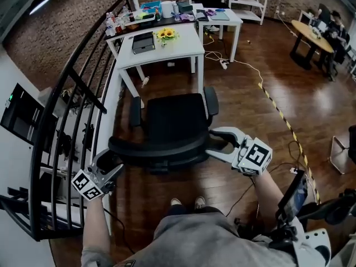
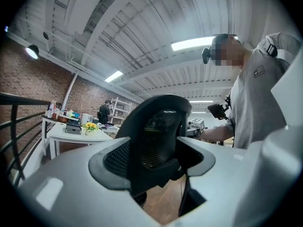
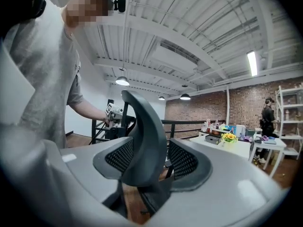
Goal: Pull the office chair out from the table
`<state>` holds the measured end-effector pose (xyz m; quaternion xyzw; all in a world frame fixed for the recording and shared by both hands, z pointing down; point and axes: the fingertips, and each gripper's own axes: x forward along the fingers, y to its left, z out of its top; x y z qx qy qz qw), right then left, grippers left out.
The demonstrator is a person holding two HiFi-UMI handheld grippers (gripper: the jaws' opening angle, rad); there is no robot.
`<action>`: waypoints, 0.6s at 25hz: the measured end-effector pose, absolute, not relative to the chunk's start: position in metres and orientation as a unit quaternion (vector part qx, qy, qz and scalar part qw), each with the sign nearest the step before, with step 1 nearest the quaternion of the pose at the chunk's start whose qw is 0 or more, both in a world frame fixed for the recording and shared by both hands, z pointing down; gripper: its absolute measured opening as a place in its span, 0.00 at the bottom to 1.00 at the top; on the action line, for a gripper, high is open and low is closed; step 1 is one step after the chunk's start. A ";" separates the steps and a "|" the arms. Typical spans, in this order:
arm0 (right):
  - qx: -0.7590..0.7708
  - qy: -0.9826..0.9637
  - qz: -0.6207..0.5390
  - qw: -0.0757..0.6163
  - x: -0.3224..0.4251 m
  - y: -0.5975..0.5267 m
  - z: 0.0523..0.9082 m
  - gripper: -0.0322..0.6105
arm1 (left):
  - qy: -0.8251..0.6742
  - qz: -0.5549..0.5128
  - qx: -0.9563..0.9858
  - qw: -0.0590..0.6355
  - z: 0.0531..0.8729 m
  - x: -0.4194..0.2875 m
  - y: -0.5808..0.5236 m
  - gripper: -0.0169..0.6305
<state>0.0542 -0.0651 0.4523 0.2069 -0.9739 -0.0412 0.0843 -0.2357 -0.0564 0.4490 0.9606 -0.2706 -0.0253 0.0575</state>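
Now the office chair stands well apart from the white worktop. Its back runs sideways, with the left tongs at one end and the right tongs at the other. Both are spread wide around it, not squeezing.

Head view looks steeply down from up high, office chair mid-frame, white surface near the top. Left gripper view sits level and really close at one end of the chair's backrest, right gripper view at the opposite end, facing each other. All three share the chair and surface.
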 end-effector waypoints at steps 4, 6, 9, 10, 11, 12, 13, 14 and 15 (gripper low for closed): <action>0.218 -0.972 -0.034 0.086 0.053 -0.052 0.457 0.43 | -0.257 -0.027 0.963 0.071 0.455 -0.225 -0.033 0.44; 0.225 -0.971 -0.027 0.081 0.049 -0.045 0.459 0.42 | -0.249 -0.036 0.965 0.079 0.459 -0.221 -0.021 0.42; 0.231 -0.970 -0.018 0.072 0.037 -0.026 0.460 0.41 | -0.231 -0.047 0.968 0.089 0.462 -0.217 0.005 0.36; 0.232 -0.970 -0.018 0.069 0.032 -0.018 0.460 0.40 | -0.226 -0.051 0.969 0.090 0.462 -0.216 0.013 0.32; 0.234 -0.970 -0.018 0.067 0.025 -0.009 0.460 0.38 | -0.221 -0.055 0.969 0.090 0.461 -0.215 0.022 0.27; 0.237 -0.969 -0.016 0.065 0.019 -0.001 0.460 0.37 | -0.218 -0.058 0.970 0.091 0.460 -0.214 0.030 0.23; 0.238 -0.969 -0.012 0.062 0.011 0.009 0.461 0.34 | -0.216 -0.061 0.970 0.090 0.459 -0.214 0.038 0.15; 0.237 -0.970 -0.009 0.059 0.002 0.019 0.461 0.32 | -0.215 -0.064 0.970 0.090 0.458 -0.216 0.047 0.11; 0.236 -0.970 -0.007 0.058 -0.007 0.029 0.463 0.30 | -0.212 -0.066 0.971 0.090 0.459 -0.217 0.055 0.05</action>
